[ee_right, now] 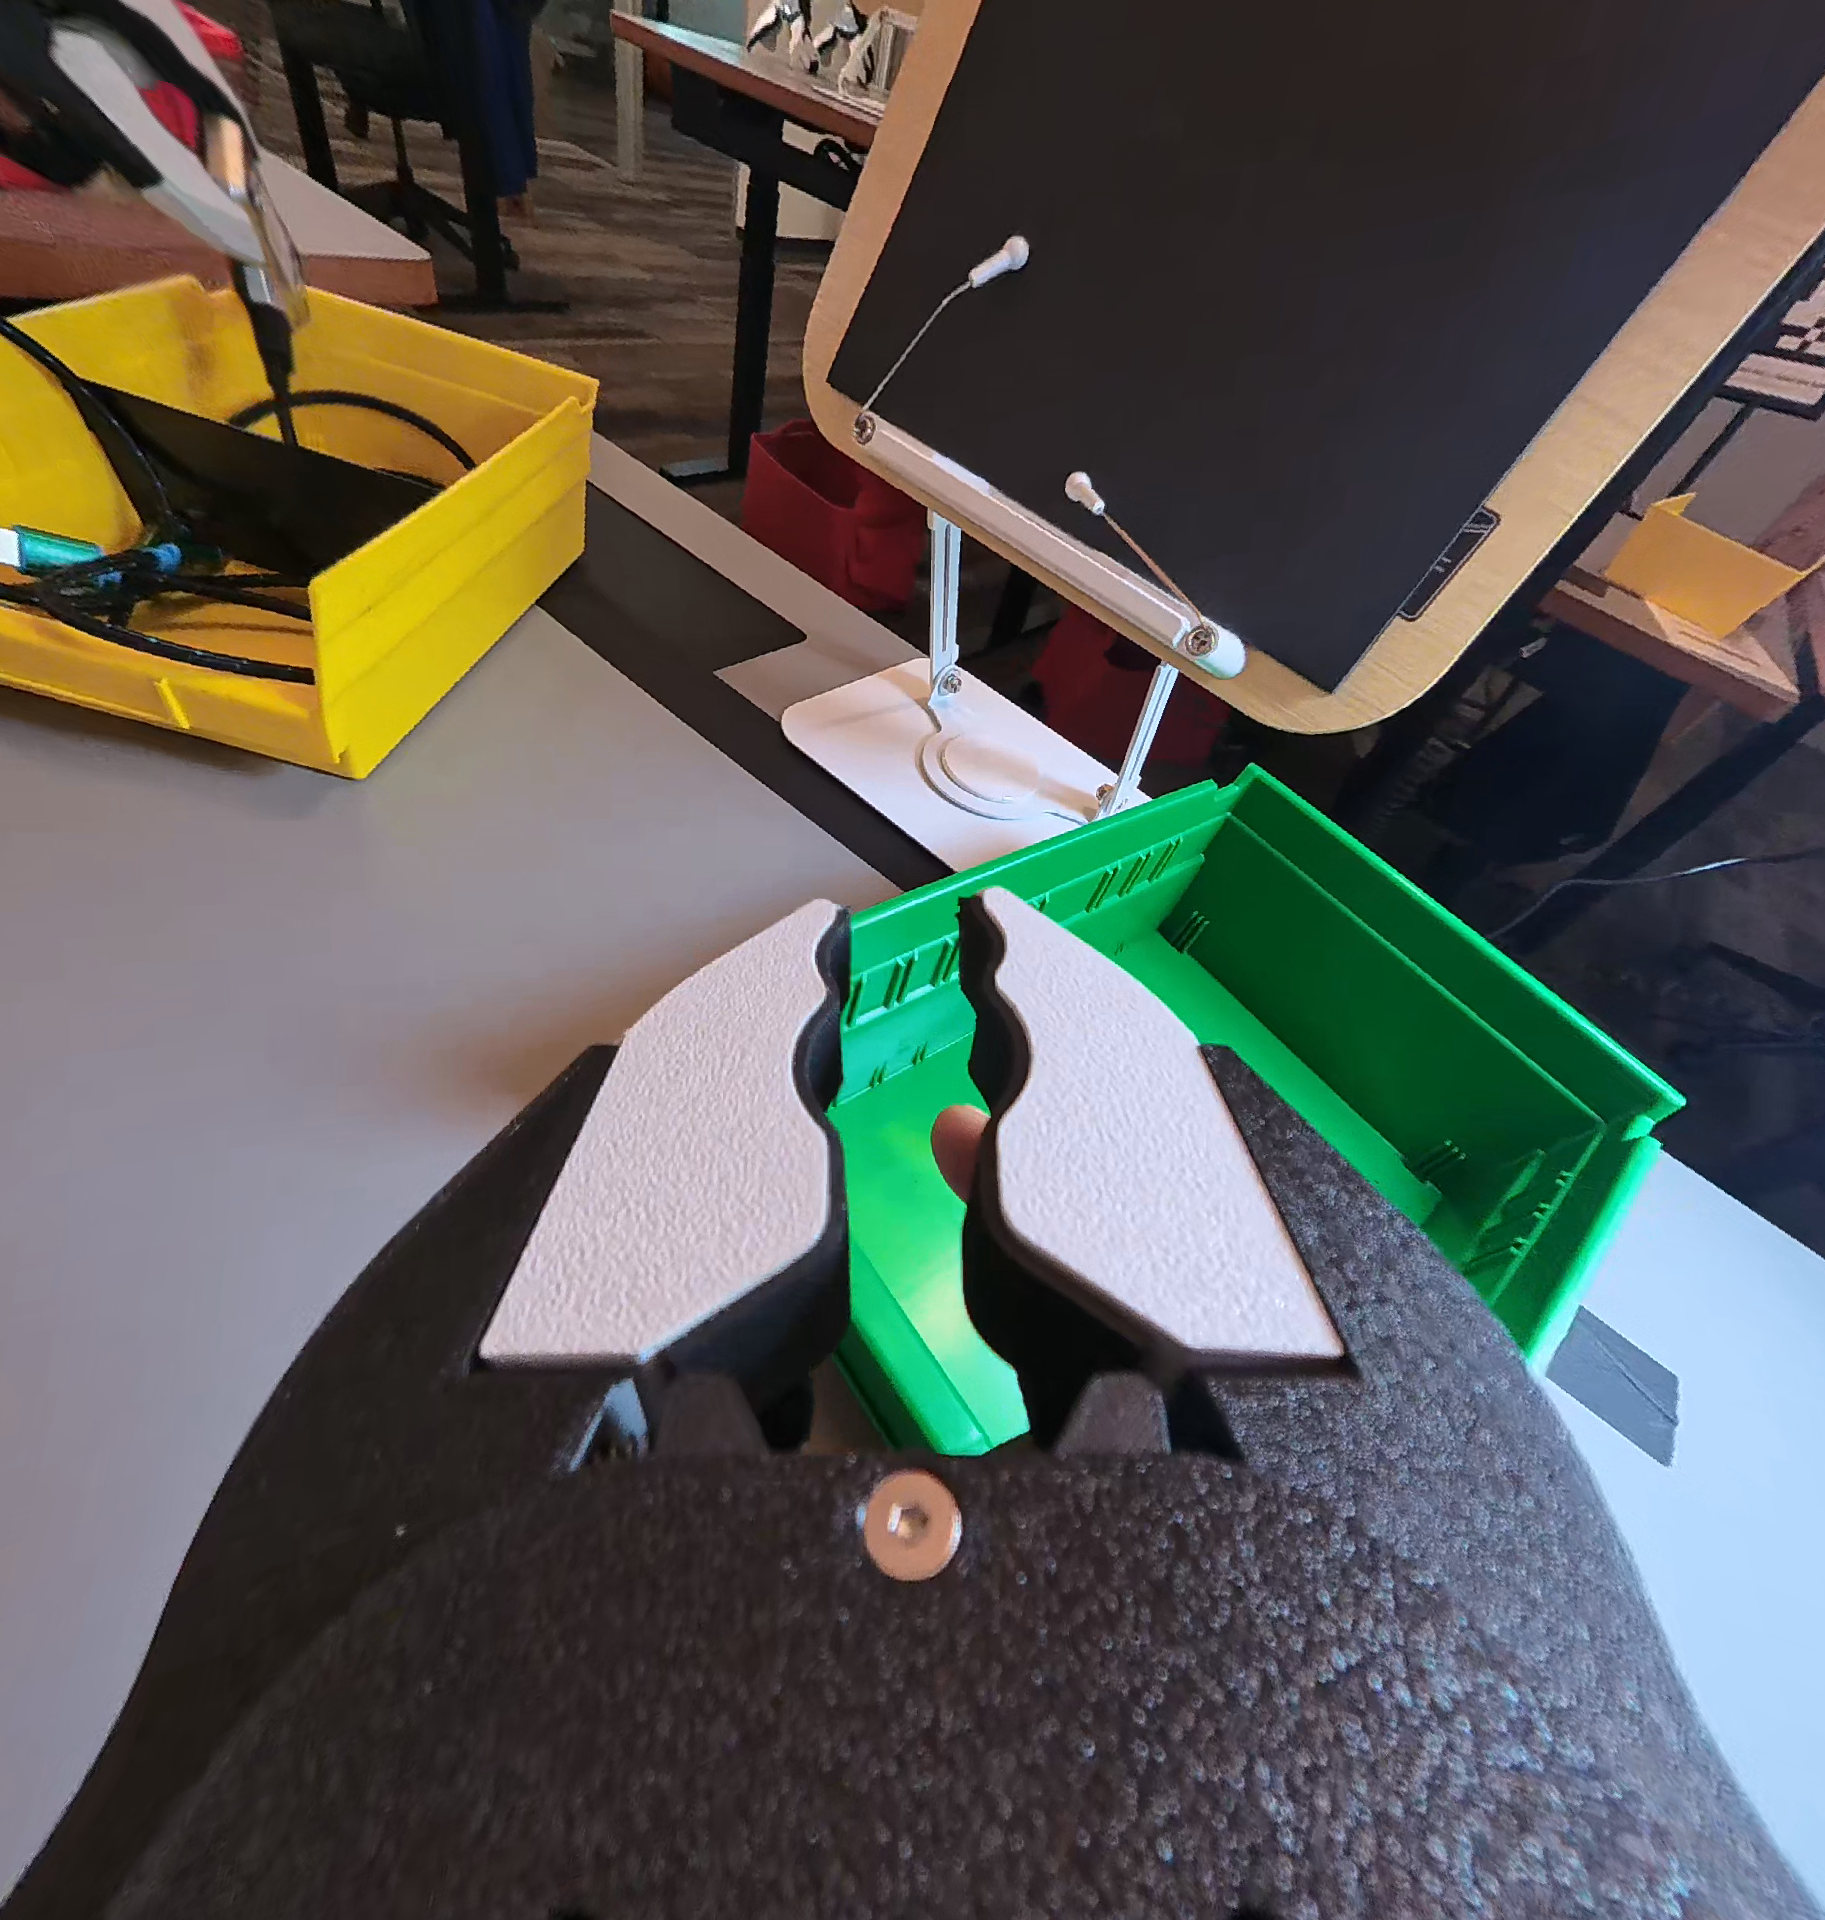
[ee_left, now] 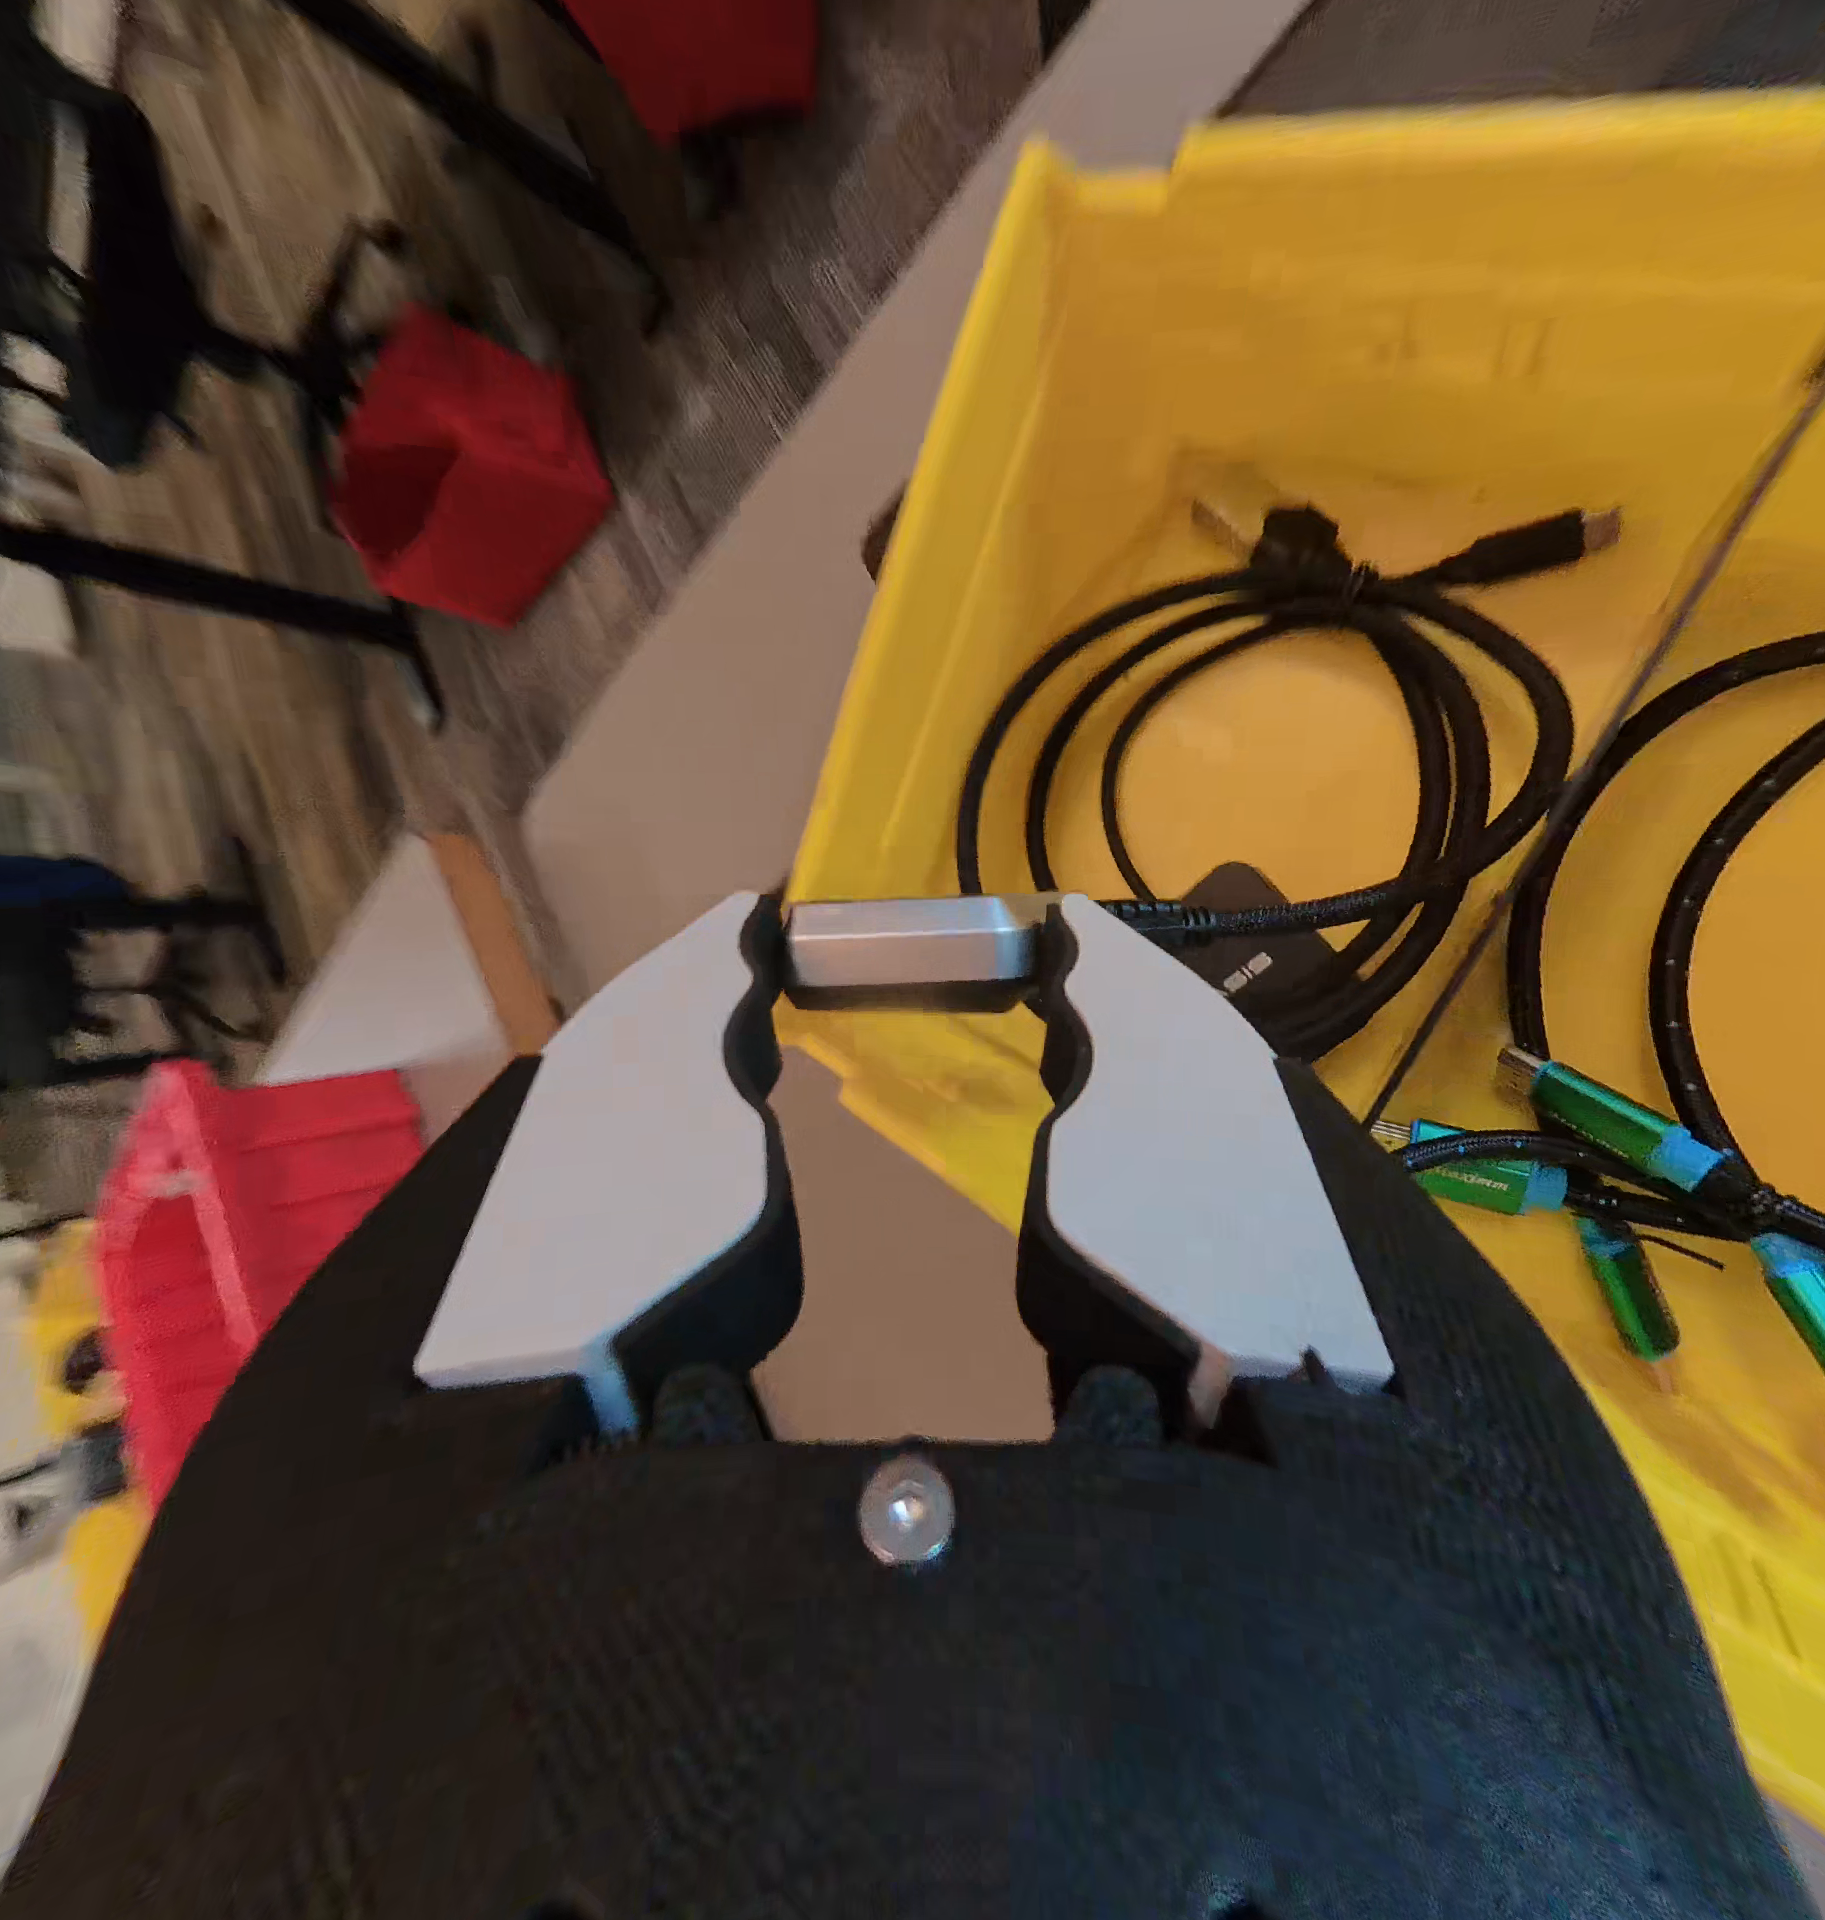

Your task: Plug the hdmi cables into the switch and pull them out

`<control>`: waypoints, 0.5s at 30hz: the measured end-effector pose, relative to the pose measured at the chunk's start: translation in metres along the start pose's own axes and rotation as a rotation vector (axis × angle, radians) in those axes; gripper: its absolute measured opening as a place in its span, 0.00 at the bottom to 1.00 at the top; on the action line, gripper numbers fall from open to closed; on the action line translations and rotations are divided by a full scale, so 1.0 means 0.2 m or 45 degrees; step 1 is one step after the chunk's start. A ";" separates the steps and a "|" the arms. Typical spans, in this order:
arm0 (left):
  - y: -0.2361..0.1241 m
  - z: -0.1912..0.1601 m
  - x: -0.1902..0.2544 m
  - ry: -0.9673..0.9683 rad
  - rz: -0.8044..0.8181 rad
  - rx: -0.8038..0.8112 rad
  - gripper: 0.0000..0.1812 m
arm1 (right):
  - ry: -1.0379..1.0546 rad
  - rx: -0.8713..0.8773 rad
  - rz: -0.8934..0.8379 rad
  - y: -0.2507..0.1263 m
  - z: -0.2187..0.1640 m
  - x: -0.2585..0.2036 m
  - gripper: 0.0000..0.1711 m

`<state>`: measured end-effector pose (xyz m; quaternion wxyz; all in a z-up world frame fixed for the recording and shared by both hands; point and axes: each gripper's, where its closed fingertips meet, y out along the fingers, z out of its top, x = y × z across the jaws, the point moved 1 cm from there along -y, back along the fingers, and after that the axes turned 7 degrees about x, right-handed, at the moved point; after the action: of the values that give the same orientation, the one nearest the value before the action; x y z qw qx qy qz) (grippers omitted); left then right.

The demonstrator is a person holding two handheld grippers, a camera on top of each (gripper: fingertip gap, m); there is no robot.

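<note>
Writing: printed marks on the black switch (ee_left: 1246, 940) and on one green plug, small and blurred; a black-and-white code marker sits at the right edge of the right wrist view.

Left gripper (ee_left: 913, 951), frame centre: fingertips clamped on a silver HDMI plug (ee_left: 908, 940), held crosswise between the tips, its braided cable (ee_left: 1303, 914) running right into the yellow bin (ee_left: 1095, 416). Plug is lifted at the bin's near-left rim, just beside the switch but apart from it.

Yellow bin holds the switch, a coiled black cable (ee_left: 1251, 727), and past a divider at right more braided cable with green-shelled plugs (ee_left: 1614, 1132).

Right gripper (ee_right: 903, 935), frame centre: fingers parted, holding nothing, over the green bin (ee_right: 1407, 1018), which has nothing in it. A black board on a white stand (ee_right: 1303, 312) fills the upper right.
</note>
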<state>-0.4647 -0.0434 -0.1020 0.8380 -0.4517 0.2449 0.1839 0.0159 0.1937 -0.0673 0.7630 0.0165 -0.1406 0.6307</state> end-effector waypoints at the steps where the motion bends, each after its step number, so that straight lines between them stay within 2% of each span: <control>1: -0.07 0.07 -0.02 0.060 0.045 0.050 0.27 | 0.009 0.010 0.006 0.00 0.01 0.00 0.12; 4: -0.33 0.29 -0.07 0.263 0.203 0.205 0.27 | 0.016 0.042 0.029 0.00 0.04 -0.04 0.12; 9: -0.90 0.71 -0.04 0.422 0.394 0.643 0.26 | -0.006 0.156 0.098 0.00 0.16 -0.14 0.12; 12: -1.23 0.93 0.13 0.454 0.379 0.956 0.26 | 0.011 0.270 0.181 -0.03 0.27 -0.24 0.12; 15: -1.48 1.09 0.38 0.457 0.298 1.255 0.26 | 0.054 0.391 0.302 -0.07 0.40 -0.36 0.13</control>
<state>-0.1931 -0.0073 0.1549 0.8696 0.0014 0.4903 0.0592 0.0020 0.1057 -0.0049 0.6745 0.1028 -0.0277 0.7305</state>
